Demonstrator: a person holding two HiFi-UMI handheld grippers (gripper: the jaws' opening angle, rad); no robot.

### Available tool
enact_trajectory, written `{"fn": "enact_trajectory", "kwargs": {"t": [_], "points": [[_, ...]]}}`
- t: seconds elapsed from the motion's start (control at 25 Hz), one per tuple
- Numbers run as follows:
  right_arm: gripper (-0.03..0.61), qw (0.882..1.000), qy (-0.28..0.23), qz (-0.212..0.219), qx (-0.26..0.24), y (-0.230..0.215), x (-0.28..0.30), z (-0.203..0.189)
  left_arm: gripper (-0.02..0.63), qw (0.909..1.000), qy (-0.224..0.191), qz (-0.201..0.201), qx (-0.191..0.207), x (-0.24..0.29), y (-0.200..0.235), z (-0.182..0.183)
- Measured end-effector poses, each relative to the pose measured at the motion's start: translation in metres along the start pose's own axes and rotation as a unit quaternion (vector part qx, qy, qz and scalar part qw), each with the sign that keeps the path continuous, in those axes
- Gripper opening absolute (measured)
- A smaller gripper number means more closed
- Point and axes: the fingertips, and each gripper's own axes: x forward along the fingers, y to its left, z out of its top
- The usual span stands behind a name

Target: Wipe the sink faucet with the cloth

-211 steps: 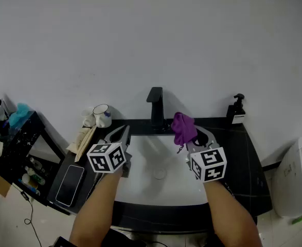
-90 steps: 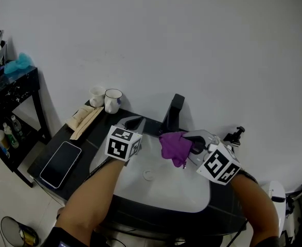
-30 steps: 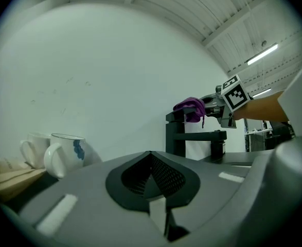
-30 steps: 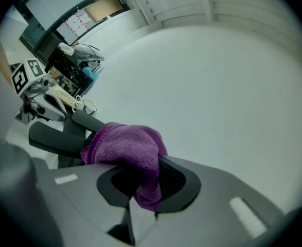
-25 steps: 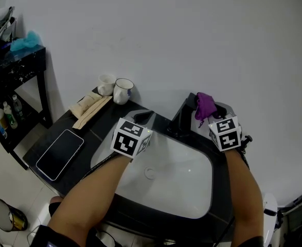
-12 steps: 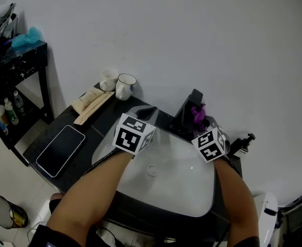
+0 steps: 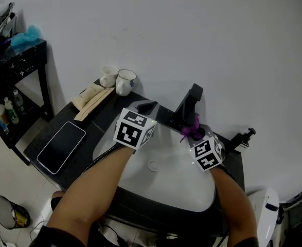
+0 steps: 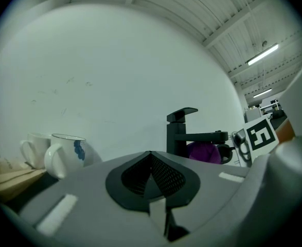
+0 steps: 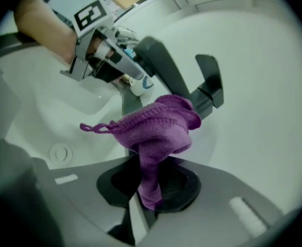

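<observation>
Dark worktop (image 7: 102, 120) surrounds a white sink (image 7: 177, 181); right gripper (image 9: 149, 192) jaws pinch a purple knitted cloth (image 9: 156, 130) at the black square faucet (image 7: 190, 106), apparently for wiping; left gripper (image 8: 151, 175), jaws together and empty, hovers clear to its left.

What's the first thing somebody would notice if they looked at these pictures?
The bright purple cloth stands out most: the right gripper pinches it close to the black faucet at the back of the white sink. Next is the left gripper with its black-and-white marker cube; it is shut and holds nothing, over the sink's back-left edge.
</observation>
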Motion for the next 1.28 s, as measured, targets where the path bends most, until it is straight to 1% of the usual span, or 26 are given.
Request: {"fn": "enact_trajectory", "kwargs": {"t": [0.08,0.2,0.28,0.36,0.4,0.44,0.48,0.56,0.64,0.68,0.72,0.76,0.84,0.88,0.92,0.96,1.0,1.04,1.16,1.28], "points": [[0.067,0.999,-0.017,0.006,0.038,0.008,-0.014,0.005,0.017,1.0,0.002,0.002,0.0,-0.002,0.0,-0.001],[0.067,0.997,-0.034,0.003,0.063,0.018,-0.033,0.013,0.017,1.0,0.003,0.003,0.0,-0.006,0.0,-0.001],[0.067,0.995,-0.046,0.002,0.093,0.023,-0.042,0.016,0.017,1.0,0.001,0.005,0.0,-0.01,0.0,0.001],[0.067,0.987,-0.062,0.008,0.148,0.03,-0.05,0.019,0.017,0.9999,-0.003,0.01,-0.003,-0.014,0.002,0.003],[0.067,0.98,-0.072,0.016,0.185,0.034,-0.053,0.022,0.017,0.9999,-0.007,0.014,-0.005,-0.016,0.005,0.005],[0.067,0.97,-0.084,0.026,0.227,0.039,-0.055,0.026,0.017,0.9997,-0.011,0.02,-0.008,-0.019,0.008,0.007],[0.067,0.957,-0.098,0.038,0.27,0.044,-0.056,0.032,0.017,0.9995,-0.016,0.026,-0.013,-0.022,0.012,0.009],[0.067,0.928,-0.12,0.06,0.346,0.052,-0.055,0.045,0.017,0.9986,-0.026,0.039,-0.025,-0.029,0.022,0.015],[0.067,0.9,-0.135,0.075,0.408,0.057,-0.053,0.058,0.017,0.997,-0.042,0.054,-0.036,-0.037,0.031,0.023],[0.067,0.884,-0.142,0.08,0.439,0.059,-0.05,0.065,0.017,0.996,-0.051,0.061,-0.04,-0.041,0.035,0.027],[0.067,0.864,-0.15,0.085,0.473,0.061,-0.046,0.072,0.017,0.995,-0.061,0.068,-0.042,-0.046,0.039,0.032],[0.067,0.84,-0.157,0.091,0.512,0.065,-0.041,0.078,0.017,0.9938,-0.07,0.075,-0.042,-0.051,0.043,0.037],[0.067,0.78,-0.17,0.098,0.594,0.071,-0.029,0.09,0.017,0.9914,-0.087,0.088,-0.042,-0.061,0.05,0.046],[0.067,0.753,-0.178,0.093,0.627,0.072,-0.023,0.096,0.017,0.9901,-0.097,0.093,-0.041,-0.066,0.053,0.052],[0.067,0.732,-0.186,0.082,0.65,0.069,-0.017,0.102,0.017,0.9887,-0.107,0.098,-0.039,-0.07,0.056,0.057],[0.067,0.718,-0.196,0.065,0.664,0.064,-0.012,0.108,0.017,0.9873,-0.116,0.102,-0.037,-0.075,0.058,0.062],[0.067,0.711,-0.207,0.046,0.671,0.056,-0.007,0.115,0.017,0.9858,-0.126,0.106,-0.034,-0.08,0.059,0.067],[0.067,0.707,-0.219,0.027,0.672,0.046,-0.003,0.123,0.017,0.9843,-0.135,0.11,-0.03,-0.084,0.061,0.071],[0.067,0.702,-0.257,-0.019,0.664,0.008,0.002,0.151,0.017,0.9795,-0.16,0.122,-0.018,-0.094,0.062,0.082],[0.067,0.695,-0.299,-0.069,0.65,-0.035,-0.007,0.176,0.017,0.9767,-0.17,0.13,-0.015,-0.099,0.063,0.087]]}}
